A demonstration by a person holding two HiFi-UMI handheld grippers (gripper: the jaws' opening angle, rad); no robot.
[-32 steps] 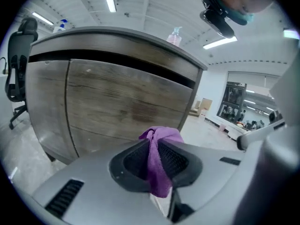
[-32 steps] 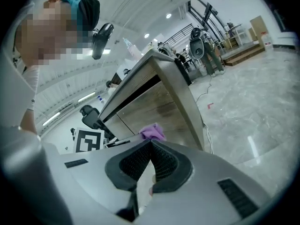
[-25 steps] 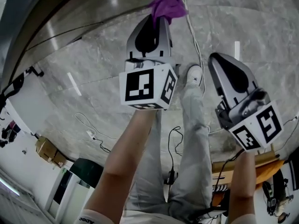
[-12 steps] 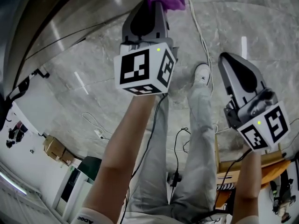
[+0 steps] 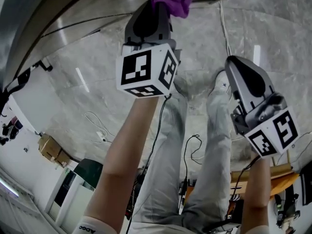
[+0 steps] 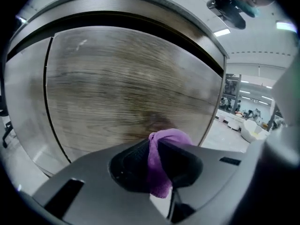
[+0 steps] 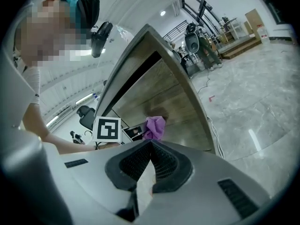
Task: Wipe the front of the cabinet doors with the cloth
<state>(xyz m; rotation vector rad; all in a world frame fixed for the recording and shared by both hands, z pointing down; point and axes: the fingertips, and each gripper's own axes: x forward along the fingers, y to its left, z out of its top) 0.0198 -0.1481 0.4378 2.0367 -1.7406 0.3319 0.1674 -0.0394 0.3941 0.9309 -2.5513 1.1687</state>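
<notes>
Left gripper (image 6: 156,159) clenches purple cloth (image 6: 169,137) at cabinet door (image 6: 122,83), frame top | right gripper (image 7: 150,149) closed, empty, right of frame | risk: a shallow pinch may let the cloth slip, jaws scraping wood.

The light is bright, white and even, coming from ceiling strips overhead. They leave pale streaks of glare on the polished floor (image 5: 80,79) below me. In my left gripper view the cabinet door (image 6: 126,88) is blurred, its grain smeared into streaks. The purple cloth (image 6: 161,144) looks fairly crisp, with a soft dark shadow on the wood just above it. The 2 gripper views bend hard at the rim and go black in the corners. My head view is dimmer and greyer.
</notes>
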